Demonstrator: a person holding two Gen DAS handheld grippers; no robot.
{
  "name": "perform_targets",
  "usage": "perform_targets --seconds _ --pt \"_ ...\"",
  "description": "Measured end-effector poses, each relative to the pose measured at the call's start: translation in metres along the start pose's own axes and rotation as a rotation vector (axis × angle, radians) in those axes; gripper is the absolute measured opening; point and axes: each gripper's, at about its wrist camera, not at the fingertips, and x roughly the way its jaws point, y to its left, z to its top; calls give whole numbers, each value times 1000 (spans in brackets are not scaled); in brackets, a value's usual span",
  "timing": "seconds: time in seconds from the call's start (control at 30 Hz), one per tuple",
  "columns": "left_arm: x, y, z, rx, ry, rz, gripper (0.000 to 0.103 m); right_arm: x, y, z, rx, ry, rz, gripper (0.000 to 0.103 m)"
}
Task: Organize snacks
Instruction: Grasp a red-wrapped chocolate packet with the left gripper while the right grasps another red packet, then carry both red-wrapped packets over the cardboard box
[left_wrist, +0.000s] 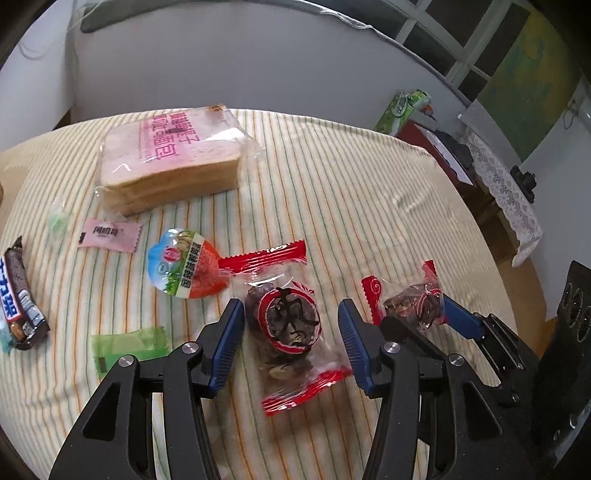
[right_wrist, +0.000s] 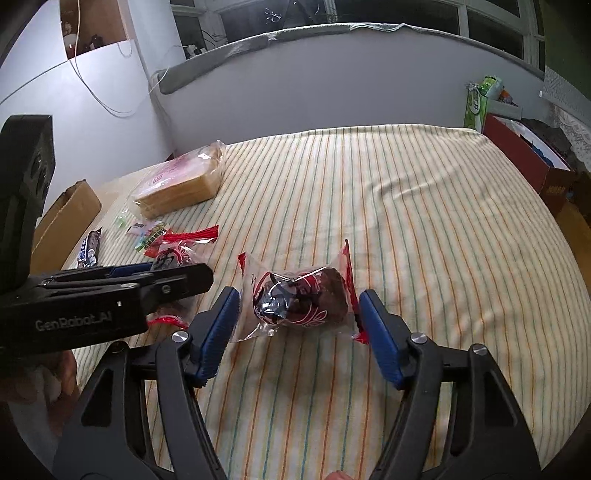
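Straddling the dark pastry packet (left_wrist: 288, 325) with the left gripper (left_wrist: 290, 310): pads spread, clear gap on the right-hand side, packet flat on the striped cloth (left_wrist: 332, 184). Pinching the second pastry packet (right_wrist: 306, 299) with the right gripper (right_wrist: 298, 297), wrapper ends bent up against both blue pads, down on the cloth at its near middle. Losing most of the first packet in the right wrist view, buried behind the left gripper's black body, just a red-and-dark scrap peeking over the top. Losing the lower part of the second packet in the left wrist view too, tucked behind a black finger. Catching only part of the chocolate bar (left_wrist: 22, 295), cut off at the left edge, and part of the green sachet (left_wrist: 125, 347), slipping under the left finger. Struggling with a pale green sweet (left_wrist: 59, 221), too blurred to read. Getting the bread bag (left_wrist: 170, 158) with its pink print from the left wrist only, plus the pink sachet (left_wrist: 109, 234) and the round orange-and-blue packet (left_wrist: 184, 266) laid out plainly; squashed into a small jumble from the right. Picking up, from the right wrist alone, a cardboard box (right_wrist: 70, 210) beyond the cloth's left edge and a dim hand (right_wrist: 55, 376) at lower left.
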Motion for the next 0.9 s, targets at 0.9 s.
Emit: perform_targets --seconds 0.9 --pt "-47 -4 -26 137 -109 12 34 -32 3 -18 43 -50 -6 64"
